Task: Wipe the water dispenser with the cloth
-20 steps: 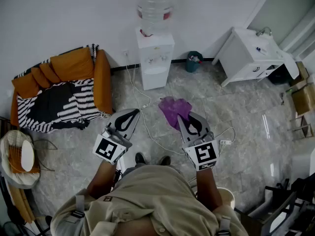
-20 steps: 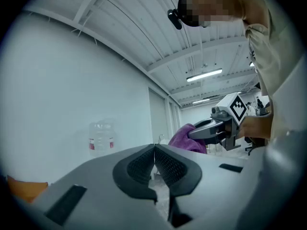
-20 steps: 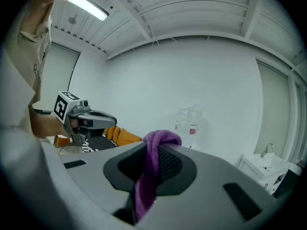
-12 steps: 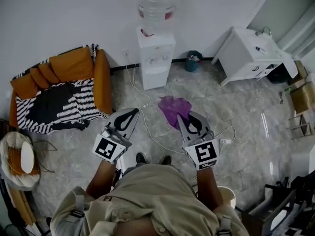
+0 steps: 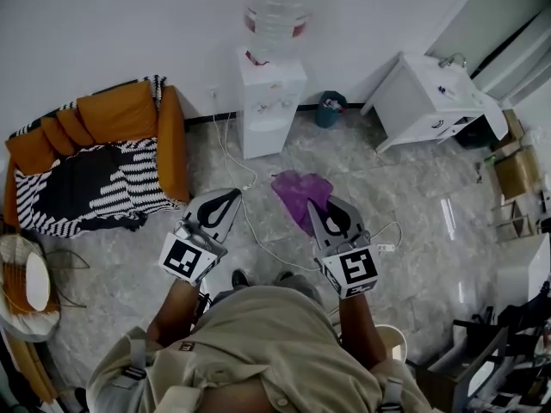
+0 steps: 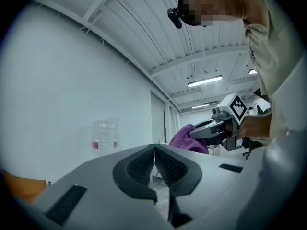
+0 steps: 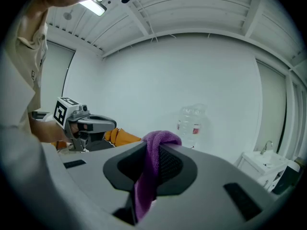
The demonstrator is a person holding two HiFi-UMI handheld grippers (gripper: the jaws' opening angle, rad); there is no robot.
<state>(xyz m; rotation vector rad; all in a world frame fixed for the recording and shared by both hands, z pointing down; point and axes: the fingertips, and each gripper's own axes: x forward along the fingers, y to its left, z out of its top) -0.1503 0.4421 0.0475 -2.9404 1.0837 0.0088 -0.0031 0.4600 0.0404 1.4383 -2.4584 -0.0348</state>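
At the far left of the head view an orange sofa (image 5: 120, 110) with a black-and-white striped blanket (image 5: 95, 188) is seen against the white wall, and a wicker chair (image 5: 13, 291) is cut off by the frame's edge below it. Right of the sofa, in the lower middle, the left tool (image 5: 229, 196) is held above the marble floor (image 5: 413, 205). In the left gripper view its jaws are pressed together, with nothing between them. At the top centre the white water dispenser (image 5: 269, 101) is stood against the wall and topped by a clear bottle (image 5: 277, 11). It is well apart from both tools. A white cable (image 5: 258, 239) is trailed from the wall down across the floor, between the two tools. Right of centre the purple cloth (image 5: 301, 192) is pinched by the right tool (image 5: 325, 206). In the right gripper view a fold of it is clamped between the jaws, bulged over their tips and hung down below them. In the head view the rest of the cloth is spread out ahead of the tips; whether it touches the floor cannot be told. Further right a small dark bin (image 5: 328, 110) is set near the dispenser, a white power strip (image 5: 385, 249) is laid on the floor beside the right tool, and a white cabinet (image 5: 413, 101) with a sink is placed at the upper right.
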